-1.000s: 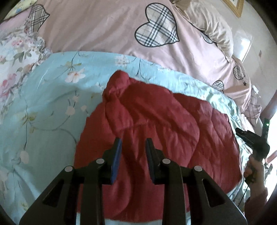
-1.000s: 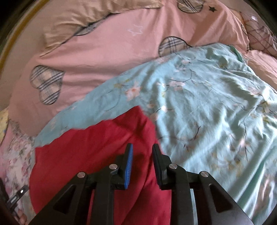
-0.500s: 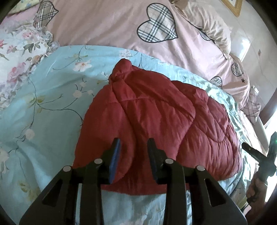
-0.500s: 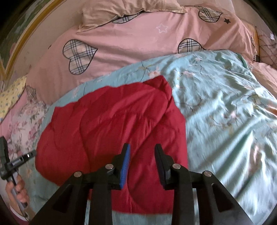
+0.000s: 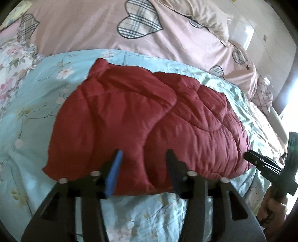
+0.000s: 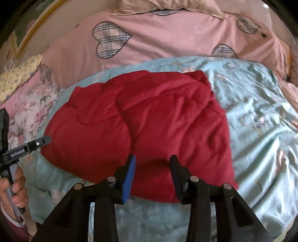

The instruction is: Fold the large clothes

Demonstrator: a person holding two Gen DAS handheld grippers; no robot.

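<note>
Lying in a folded, puffy bundle on the light-blue floral quilt (image 5: 33, 104), the red padded coat (image 5: 141, 119) sits near the quilt's near edge; quilted seams cross its top, and one corner bunches up at the far left in the left wrist view. In the right wrist view the coat (image 6: 149, 121) fills the centre, its right edge running straight down the quilt (image 6: 260, 130).

Left gripper (image 5: 143, 160): jaws opening, moderately wide, nothing clamped; the fingertips frame the coat's near edge without pressing it. Seen from the right wrist camera, it (image 6: 40, 141) points at the coat's left edge, held by a hand (image 6: 15, 188).

Right gripper (image 6: 151, 163): jaws opening, a narrower gap, nothing between the pads; the coat's near edge lies beyond them. From the left wrist camera it (image 5: 260, 162) appears just beside the coat's right end.

Behind the quilt: pink bedding (image 5: 89, 29) with plaid hearts, and a beige pillow (image 6: 167, 5).
</note>
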